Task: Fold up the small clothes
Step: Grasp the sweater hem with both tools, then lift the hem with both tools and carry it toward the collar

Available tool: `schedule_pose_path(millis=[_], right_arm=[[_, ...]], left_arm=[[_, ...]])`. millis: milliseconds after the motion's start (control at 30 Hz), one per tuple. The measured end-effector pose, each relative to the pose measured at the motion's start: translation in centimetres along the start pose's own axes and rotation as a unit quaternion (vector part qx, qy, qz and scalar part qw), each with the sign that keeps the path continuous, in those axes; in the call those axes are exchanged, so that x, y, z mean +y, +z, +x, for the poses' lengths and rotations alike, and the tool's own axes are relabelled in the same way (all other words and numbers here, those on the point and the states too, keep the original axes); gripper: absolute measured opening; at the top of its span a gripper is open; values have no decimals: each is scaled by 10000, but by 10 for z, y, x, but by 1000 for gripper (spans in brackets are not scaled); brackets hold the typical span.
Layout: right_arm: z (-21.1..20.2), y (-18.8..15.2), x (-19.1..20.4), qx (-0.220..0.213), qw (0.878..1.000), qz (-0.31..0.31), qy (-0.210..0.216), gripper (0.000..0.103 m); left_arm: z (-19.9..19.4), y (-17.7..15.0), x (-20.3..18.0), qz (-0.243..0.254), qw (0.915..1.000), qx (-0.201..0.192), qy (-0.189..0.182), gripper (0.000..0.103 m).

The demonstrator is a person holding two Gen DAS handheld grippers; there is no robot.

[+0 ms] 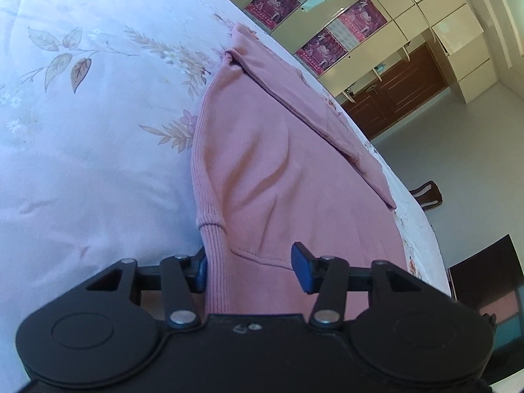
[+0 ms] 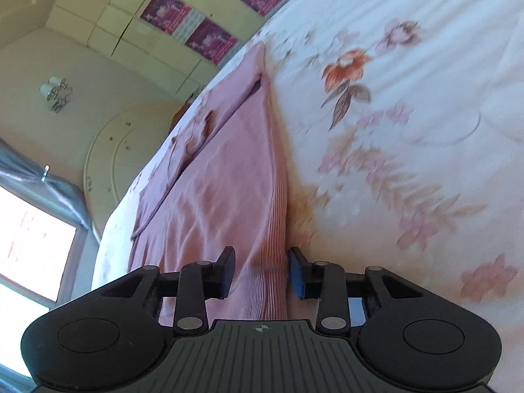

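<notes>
A small pink ribbed knit garment [image 1: 271,163] lies on a white floral bedspread [image 1: 82,131]. Part of it is folded over, with a seam running diagonally across it. In the left wrist view my left gripper [image 1: 252,270] is open, its blue pads on either side of the ribbed hem near a cuff. In the right wrist view the same garment [image 2: 222,180] stretches away from me. My right gripper [image 2: 262,271] is open around its ribbed edge, and cloth lies between the fingers without being pinched.
The bed edge [image 1: 419,216] drops to a grey floor. Cream wall cabinets with pink posters [image 1: 327,13] stand beyond. A dark chair [image 1: 425,195] and a dark box [image 1: 484,271] sit by the bed. A window [image 2: 29,239] is at the left.
</notes>
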State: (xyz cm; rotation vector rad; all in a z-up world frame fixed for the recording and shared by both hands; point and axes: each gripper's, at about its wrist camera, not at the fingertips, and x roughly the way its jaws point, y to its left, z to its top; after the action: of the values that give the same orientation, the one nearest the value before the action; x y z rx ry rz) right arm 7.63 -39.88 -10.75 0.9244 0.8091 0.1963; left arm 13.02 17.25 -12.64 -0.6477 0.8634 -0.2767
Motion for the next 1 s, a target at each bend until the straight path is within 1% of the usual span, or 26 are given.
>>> schedule_pose_path(millis=[100,133,267,367,400,433,467,500,533,567,633,667,700,733,800,833,867,900,967,1000], right_arm=[[7,19,-5,-2,10000,69,-55,36],[12,23,-8,106,9999,105,-38,36],[26,20,-17,695,9956,366,502,36],[22,9,-11,1011,9928,125,635,36],[19,3,-7,1005,9931,20,607,35],[17,0,-3,938,9940,-94,551,28],[16,-2,0,917,9945,-197,475,15],[17,-4,4,936,9945,-297,361,6],[13,-4,7,872,9947,-397,368,6],[8,-3,10,764,9950,-425,483,6],[-8,3,18,509,9945,-508,768,6],[-15,6,22,425,9936,-605,855,6],[-20,8,28,356,9930,-707,878,6],[-21,9,28,348,9931,-744,843,6],[-12,7,21,496,9939,-723,673,6],[0,4,15,718,9940,-721,408,6],[12,0,10,961,9931,-654,120,6],[19,-2,6,1060,9926,-590,-7,5],[14,1,9,861,9952,-426,182,5],[8,4,13,718,9960,-394,346,5]], left_arm=[[6,5,-4,17,10000,-31,15,55],[8,5,-5,-13,10000,-30,-13,55],[10,1,-6,-1,10000,-70,-60,54],[8,-3,-5,70,9999,-90,-37,49],[8,-2,-5,97,9999,-85,7,45],[8,-1,-6,127,9999,-75,86,36],[7,0,-9,177,9995,-92,262,21],[2,1,-12,232,9988,-199,385,4],[-5,2,-14,197,9989,-366,218,4],[-16,3,-17,158,9981,-594,7,4],[-27,6,-24,261,9966,-775,5,4],[-28,6,-26,326,9964,-787,47,4],[-26,6,-26,388,9966,-714,144,4],[-19,5,-24,426,9971,-560,282,5],[1,-3,-15,367,9967,-129,711,5],[5,-6,-11,286,9968,-125,731,5],[3,-6,-10,131,9976,-203,655,5],[1,-4,-9,15,9977,-239,629,4],[-6,-1,-14,13,9979,-400,512,4],[-10,1,-17,17,9979,-456,459,4]])
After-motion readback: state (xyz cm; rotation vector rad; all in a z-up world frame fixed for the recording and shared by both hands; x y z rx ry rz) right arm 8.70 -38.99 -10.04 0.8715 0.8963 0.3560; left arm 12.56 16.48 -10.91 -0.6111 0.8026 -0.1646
